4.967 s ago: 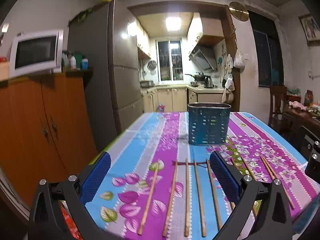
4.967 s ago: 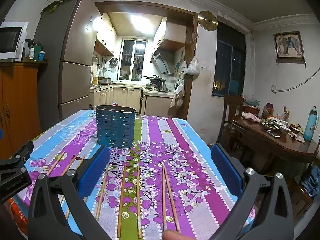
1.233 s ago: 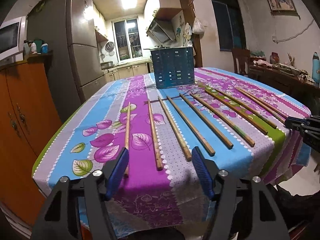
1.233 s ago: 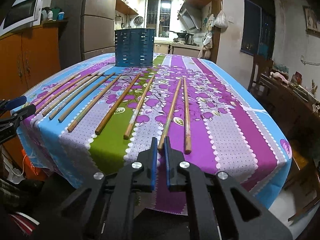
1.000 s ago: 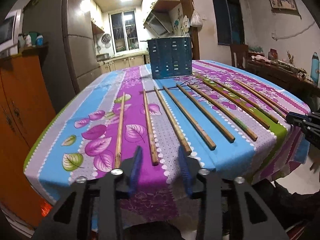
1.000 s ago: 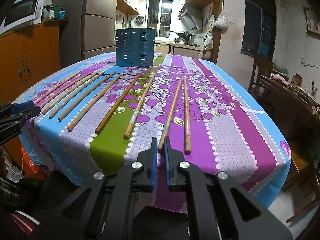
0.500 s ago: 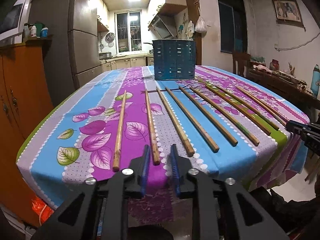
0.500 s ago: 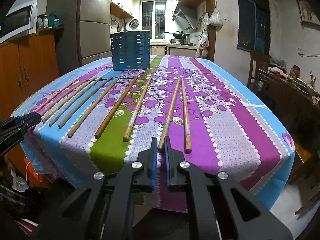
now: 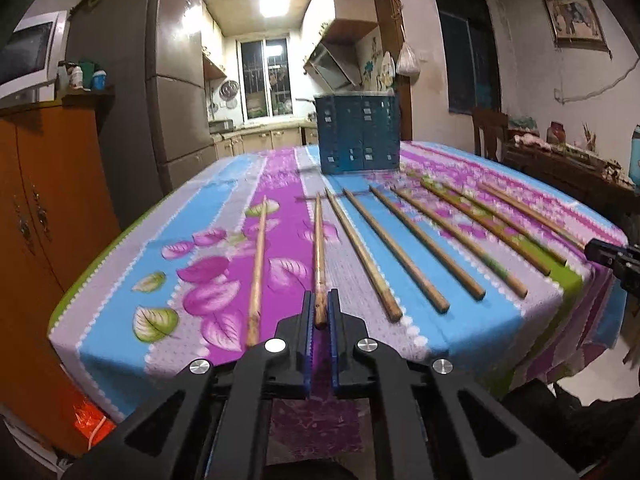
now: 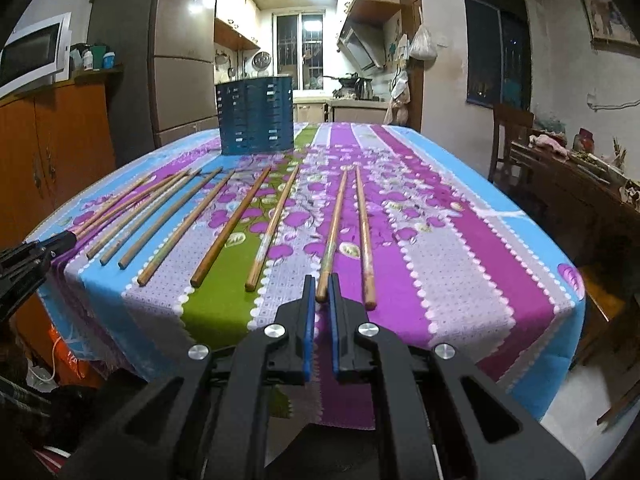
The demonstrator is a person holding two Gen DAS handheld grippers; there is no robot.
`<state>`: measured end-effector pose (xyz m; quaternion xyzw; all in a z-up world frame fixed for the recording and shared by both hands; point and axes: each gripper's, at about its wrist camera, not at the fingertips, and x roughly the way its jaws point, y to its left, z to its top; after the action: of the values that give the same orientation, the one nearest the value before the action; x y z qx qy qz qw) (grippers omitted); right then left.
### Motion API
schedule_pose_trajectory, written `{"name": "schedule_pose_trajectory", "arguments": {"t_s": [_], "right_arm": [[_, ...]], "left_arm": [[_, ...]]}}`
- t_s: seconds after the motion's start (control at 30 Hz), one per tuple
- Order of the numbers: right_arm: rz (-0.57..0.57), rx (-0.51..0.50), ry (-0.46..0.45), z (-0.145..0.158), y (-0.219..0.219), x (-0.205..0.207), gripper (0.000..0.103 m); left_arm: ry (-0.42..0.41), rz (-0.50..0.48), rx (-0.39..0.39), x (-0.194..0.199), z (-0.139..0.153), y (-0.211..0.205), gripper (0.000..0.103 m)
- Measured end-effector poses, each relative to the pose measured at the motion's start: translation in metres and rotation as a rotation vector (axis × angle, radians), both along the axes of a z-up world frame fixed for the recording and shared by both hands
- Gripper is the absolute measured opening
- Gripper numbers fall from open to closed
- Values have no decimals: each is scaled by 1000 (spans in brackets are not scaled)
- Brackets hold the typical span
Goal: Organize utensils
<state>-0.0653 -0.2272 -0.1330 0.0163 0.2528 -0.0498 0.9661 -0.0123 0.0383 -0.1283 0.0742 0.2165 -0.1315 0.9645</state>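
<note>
Wooden chopsticks, a row laid side by side on the striped floral tablecloth [image 9: 192, 248], long axes running from the near table edge toward the blue perforated utensil holder [image 9: 357, 133] standing upright at the far end. Second chopstick from the left [image 9: 319, 248]: near end clamped between the closed blue pads of the left gripper [image 9: 319, 312], shaft pointing away toward the holder. Second chopstick from the right [image 10: 334, 224]: near end pinched between the drawn-together pads of the right gripper [image 10: 319, 300], its neighbour [image 10: 364, 232] lying free just beside it.
</note>
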Motion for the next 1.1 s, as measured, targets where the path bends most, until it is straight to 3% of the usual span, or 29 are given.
{"name": "schedule_pose_trajectory", "arguments": {"t_s": [0.2, 0.43, 0.8, 1.1], "right_arm": [[19, -33, -53, 17, 4, -7, 5], [54, -109, -187, 68, 2, -10, 5], [144, -162, -278, 126, -17, 37, 5], [204, -164, -303, 164, -23, 73, 5]], "left_arm": [[-50, 2, -14, -9, 22, 4, 7], [-126, -22, -60, -13, 66, 8, 8], [-177, -79, -87, 30, 140, 3, 7], [-177, -96, -46, 72, 168, -14, 8]]}}
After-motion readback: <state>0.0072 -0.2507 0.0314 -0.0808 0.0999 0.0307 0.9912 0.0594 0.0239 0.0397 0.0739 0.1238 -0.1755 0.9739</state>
